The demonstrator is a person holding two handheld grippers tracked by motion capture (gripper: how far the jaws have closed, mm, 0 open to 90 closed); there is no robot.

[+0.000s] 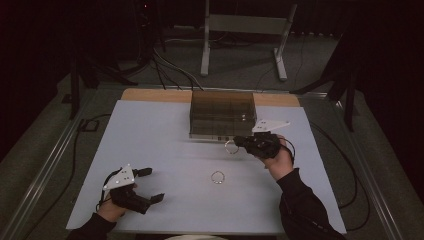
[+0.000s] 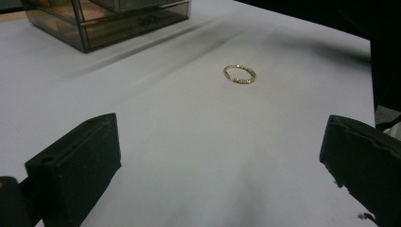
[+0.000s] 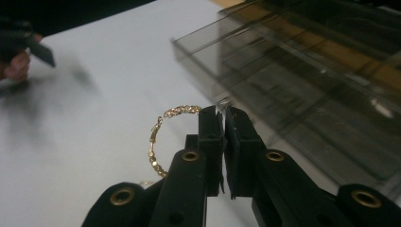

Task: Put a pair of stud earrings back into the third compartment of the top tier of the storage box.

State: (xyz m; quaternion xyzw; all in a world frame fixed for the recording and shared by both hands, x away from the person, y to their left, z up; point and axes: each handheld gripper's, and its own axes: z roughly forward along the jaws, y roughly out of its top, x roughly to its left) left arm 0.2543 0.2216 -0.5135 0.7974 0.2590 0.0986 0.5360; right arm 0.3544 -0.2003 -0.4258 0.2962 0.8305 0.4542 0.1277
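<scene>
High view — the right gripper [image 1: 239,143] hovered just in front of the smoked box [image 1: 222,113] at the far side of the white counter [image 1: 150,145], its jaws pinched on a gold bracelet [image 1: 231,146] that hung off their tip. A second bracelet [image 1: 217,177] lay flat on the counter, well apart from the box. The left gripper [image 1: 150,185] rested near the front left corner, jaws spread wide and holding nothing.

Left gripper view — the second bracelet [image 2: 239,74] lay ahead of the wide-apart jaws, clear of both; a corner of the box [image 2: 108,21] showed at upper left.

Right gripper view — the jaws met on one short stretch of the held bracelet [image 3: 158,137], most of the loop standing free to the left, close beside the box [image 3: 302,90]. The hold appeared thin: a slight twist or a bump against the box wall could have let the chain slip and drop to the counter. The loop might also have snagged on an edge of the box if it was carried in at an angle.
</scene>
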